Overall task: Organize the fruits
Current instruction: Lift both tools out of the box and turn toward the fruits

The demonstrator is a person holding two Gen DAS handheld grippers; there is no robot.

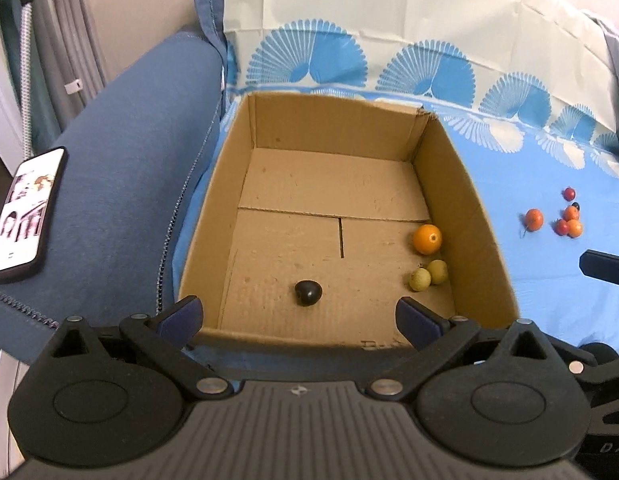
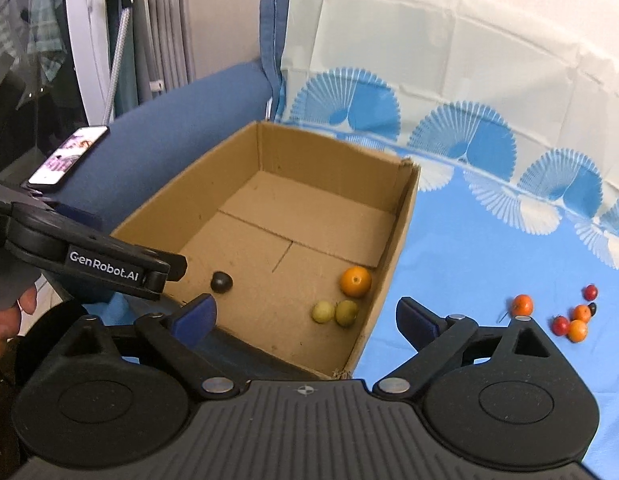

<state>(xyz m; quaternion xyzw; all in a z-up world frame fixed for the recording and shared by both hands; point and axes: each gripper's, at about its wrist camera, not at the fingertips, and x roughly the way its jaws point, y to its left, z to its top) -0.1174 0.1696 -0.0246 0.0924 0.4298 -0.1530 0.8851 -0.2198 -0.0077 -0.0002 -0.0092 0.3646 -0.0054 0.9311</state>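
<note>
An open cardboard box [image 1: 481, 216] [image 2: 393, 240] holds a dark fruit [image 1: 308, 291] [image 2: 222, 281], an orange [image 1: 427, 239] [image 2: 355, 281] and two green fruits [image 1: 428, 275] [image 2: 335, 312]. Several small red and orange fruits [image 1: 565, 218] [image 2: 569, 312] lie on the blue cloth to the right of the box. My left gripper [image 1: 299, 318] is open and empty over the box's near edge. My right gripper [image 2: 305, 318] is open and empty above the box's near right corner.
A blue sofa arm [image 1: 121, 168] [image 2: 181, 120] with a phone [image 1: 23, 212] [image 2: 67, 154] lies left of the box. The left gripper's body [image 2: 89, 260] shows at the left of the right wrist view. Patterned blue cloth [image 2: 469, 260] covers the seat.
</note>
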